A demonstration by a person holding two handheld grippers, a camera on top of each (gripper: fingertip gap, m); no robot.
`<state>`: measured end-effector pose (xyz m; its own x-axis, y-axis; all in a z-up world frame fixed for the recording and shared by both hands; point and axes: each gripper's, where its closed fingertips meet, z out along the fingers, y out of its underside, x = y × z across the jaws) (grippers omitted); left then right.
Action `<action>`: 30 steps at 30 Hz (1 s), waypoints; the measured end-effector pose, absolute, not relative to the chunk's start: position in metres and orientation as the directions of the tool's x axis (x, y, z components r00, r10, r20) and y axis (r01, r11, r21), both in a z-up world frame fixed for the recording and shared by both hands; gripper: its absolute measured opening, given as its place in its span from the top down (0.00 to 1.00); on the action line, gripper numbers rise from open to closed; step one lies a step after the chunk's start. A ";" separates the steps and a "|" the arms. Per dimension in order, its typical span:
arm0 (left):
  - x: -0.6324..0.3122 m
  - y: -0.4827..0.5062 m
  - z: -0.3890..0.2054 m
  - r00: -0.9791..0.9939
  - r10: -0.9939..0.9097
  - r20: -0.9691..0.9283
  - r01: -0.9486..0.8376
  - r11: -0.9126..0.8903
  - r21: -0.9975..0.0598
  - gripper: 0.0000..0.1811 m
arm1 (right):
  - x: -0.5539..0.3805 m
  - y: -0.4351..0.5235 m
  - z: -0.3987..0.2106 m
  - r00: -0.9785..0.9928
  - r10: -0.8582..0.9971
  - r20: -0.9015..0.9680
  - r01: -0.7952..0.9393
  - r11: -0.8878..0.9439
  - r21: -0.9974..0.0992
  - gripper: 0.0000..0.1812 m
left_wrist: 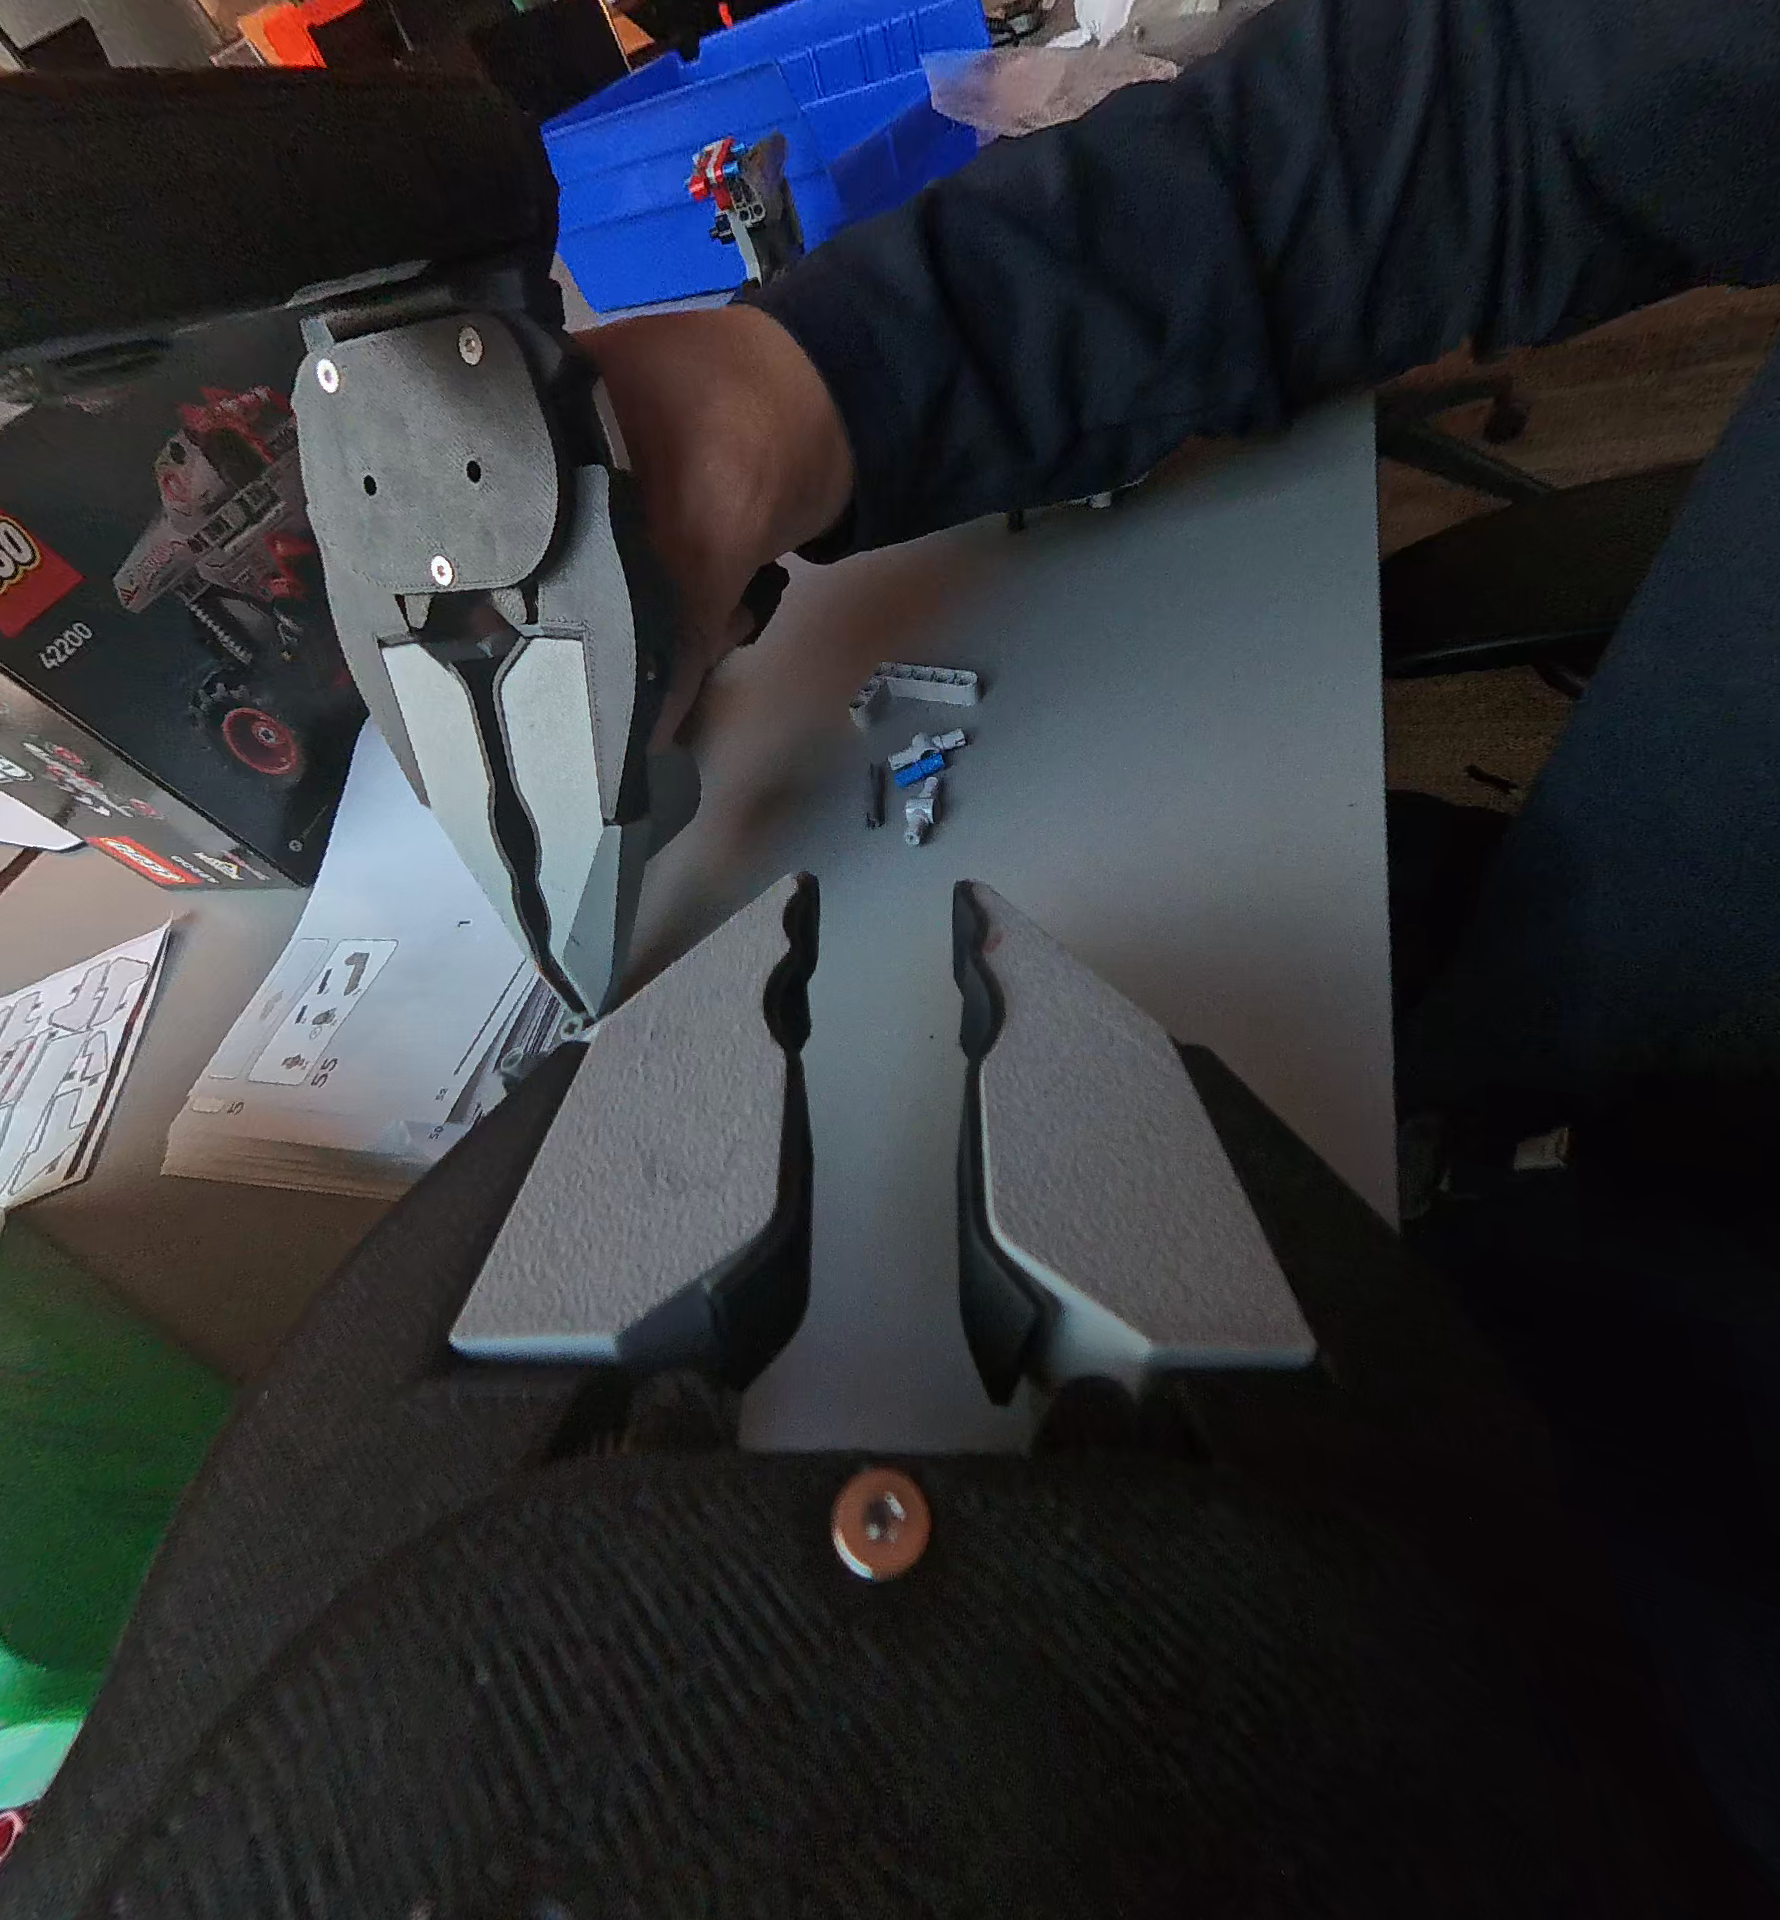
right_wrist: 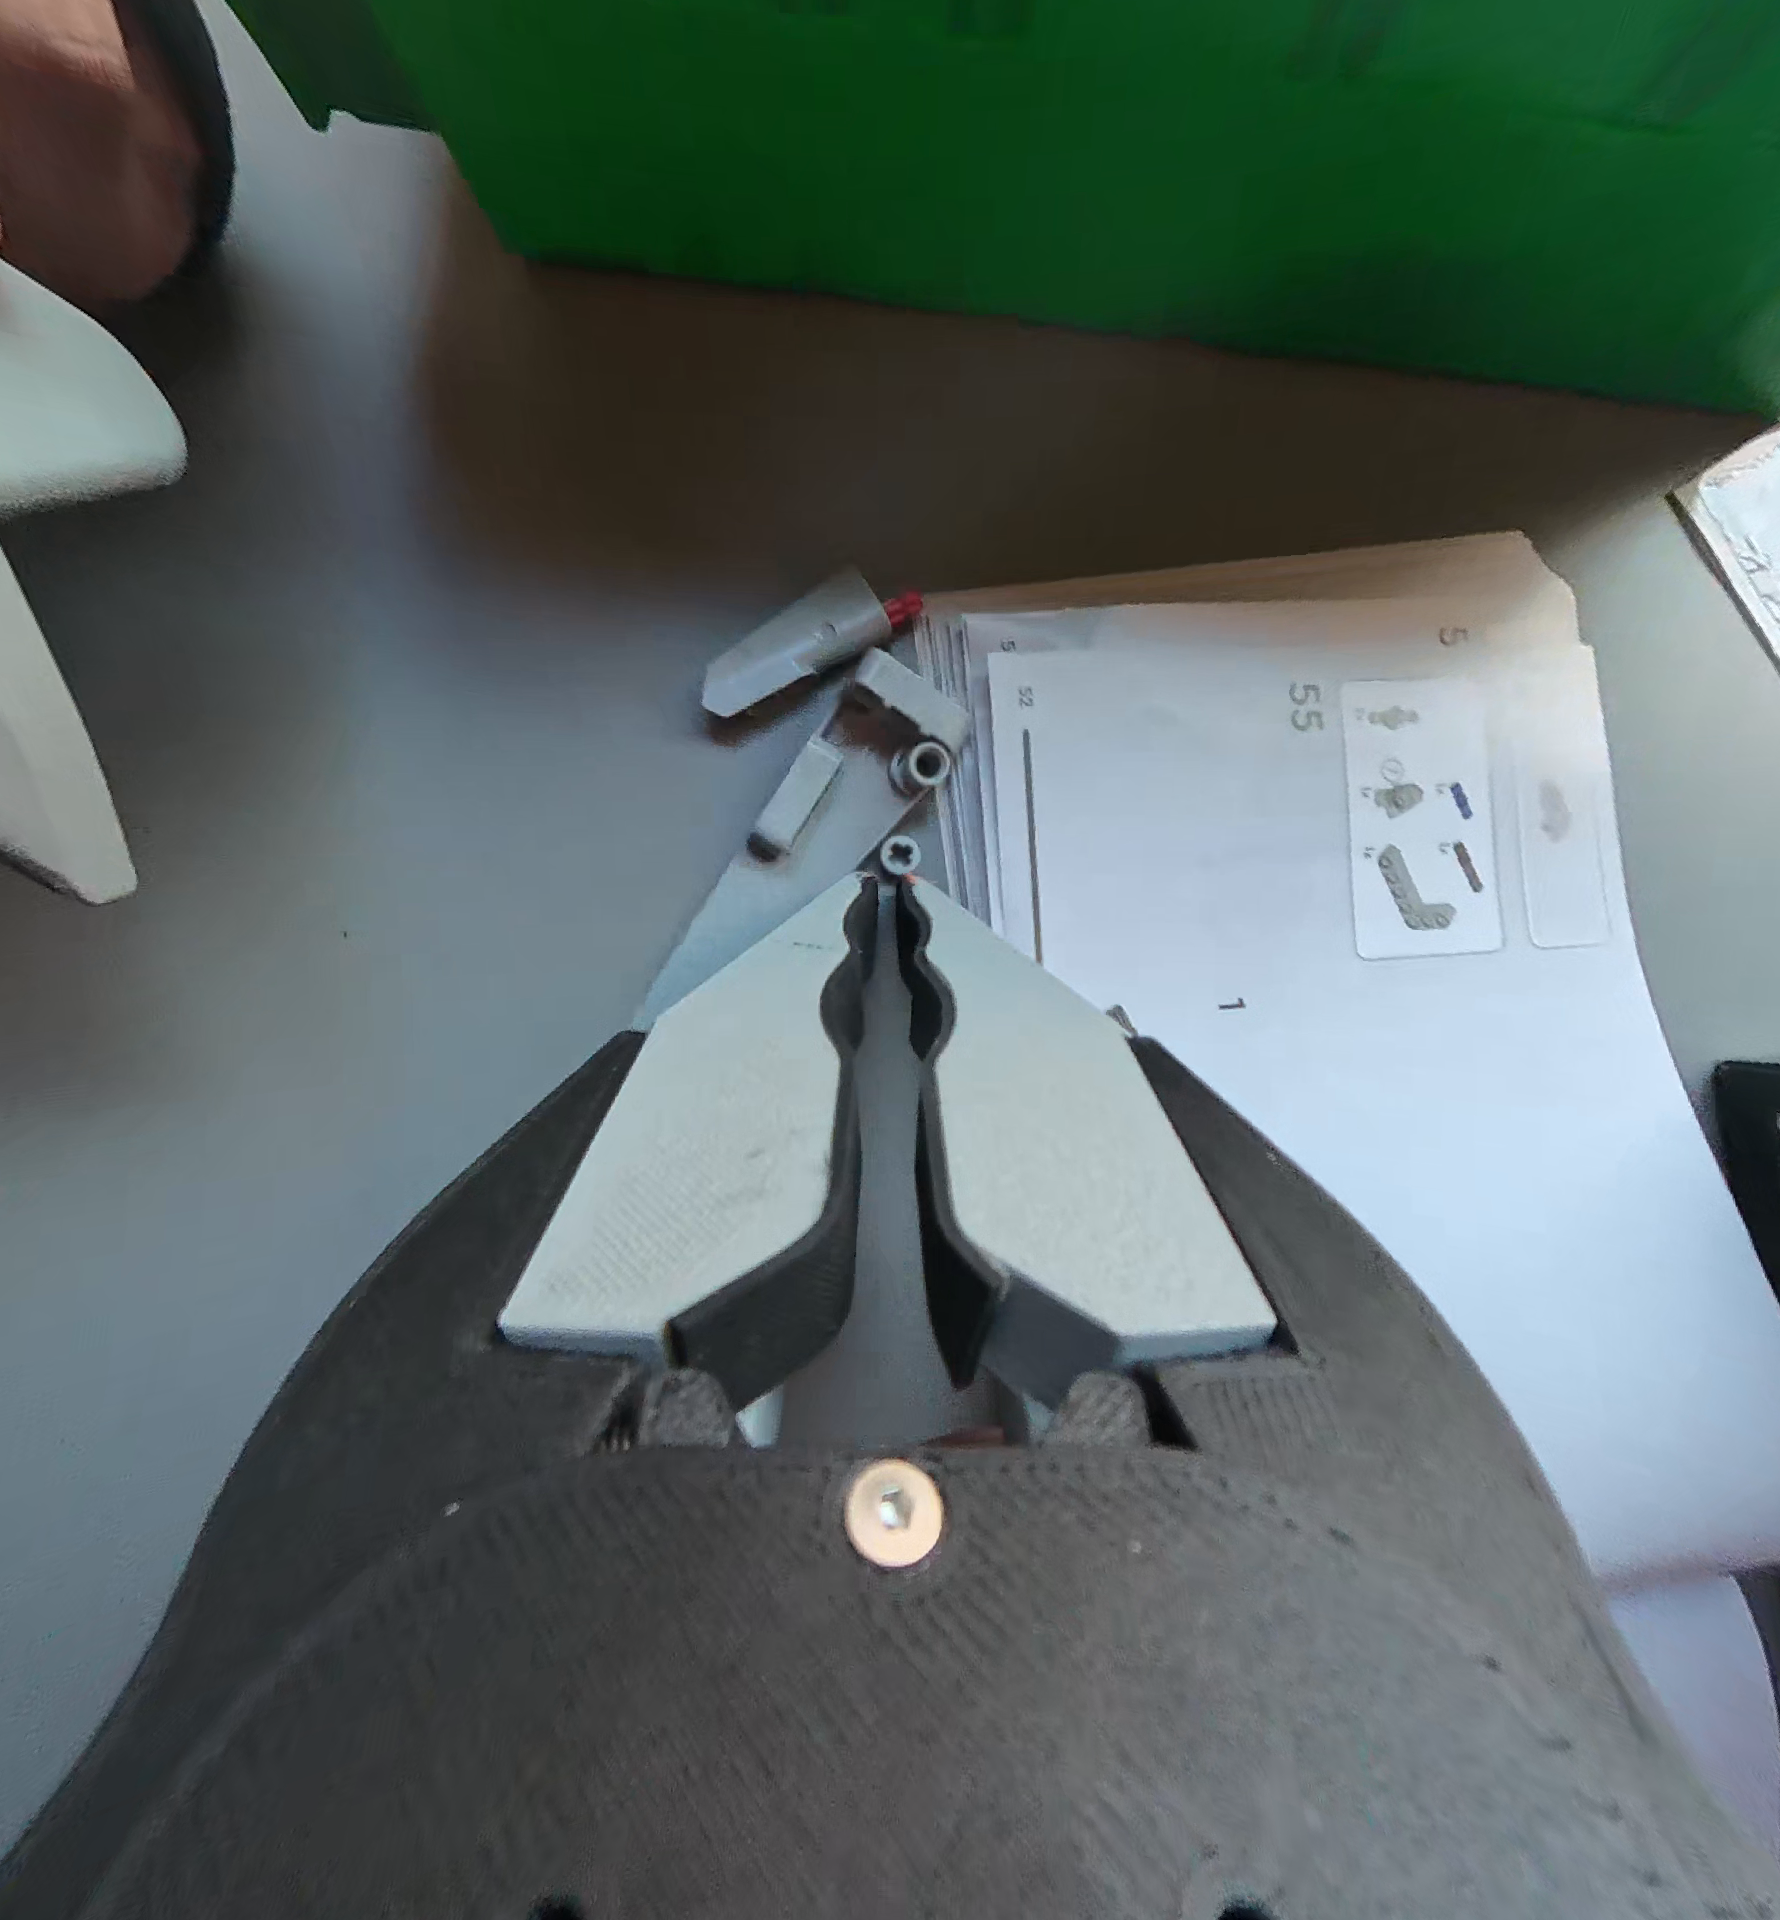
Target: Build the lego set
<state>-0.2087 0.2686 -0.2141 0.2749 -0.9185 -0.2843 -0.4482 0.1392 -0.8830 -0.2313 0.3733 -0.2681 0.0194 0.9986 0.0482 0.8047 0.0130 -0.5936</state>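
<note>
My left gripper (left_wrist: 886,914) is open and empty above a grey mat (left_wrist: 1125,987). Ahead of it lie a pale grey L-shaped beam (left_wrist: 917,688) and a cluster of small grey, blue and black pieces (left_wrist: 917,774). My right gripper (right_wrist: 891,883) is shut, its tips pinching a small grey connector (right_wrist: 901,854) at the edge of the open instruction booklet (right_wrist: 1229,1091). It also shows in the left wrist view (left_wrist: 579,1013), pointing down at the booklet (left_wrist: 346,1039). Beyond its tips lie a grey panel piece with a red end (right_wrist: 792,649) and more grey parts (right_wrist: 907,727).
A green bin (right_wrist: 1073,156) stands behind the booklet, a blue bin (left_wrist: 678,208) at the far side with a partly built model (left_wrist: 746,197) in front. The set's box (left_wrist: 117,644) and a sticker sheet (left_wrist: 34,1060) lie left. A person's sleeve (left_wrist: 1281,260) crosses the mat.
</note>
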 end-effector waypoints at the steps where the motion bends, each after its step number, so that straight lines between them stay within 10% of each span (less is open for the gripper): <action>1: -0.209 0.269 -0.214 0.275 -0.919 -0.284 -0.447 0.139 -0.884 0.87 | -0.229 0.376 -0.264 0.031 0.998 0.060 0.801 0.011 -0.599 1.00; 30: -0.208 0.269 -0.199 0.253 -0.946 -0.204 -0.338 0.111 -0.934 0.99 | -0.021 0.442 -0.157 0.543 0.834 0.102 0.310 -0.086 -0.947 0.92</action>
<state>-0.2082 0.2693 -0.1995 0.2532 -0.9456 -0.2041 -0.3384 0.1111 -0.9344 -0.0209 0.4415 -0.1569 0.5427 0.8337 0.1021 0.3101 -0.0859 -0.9468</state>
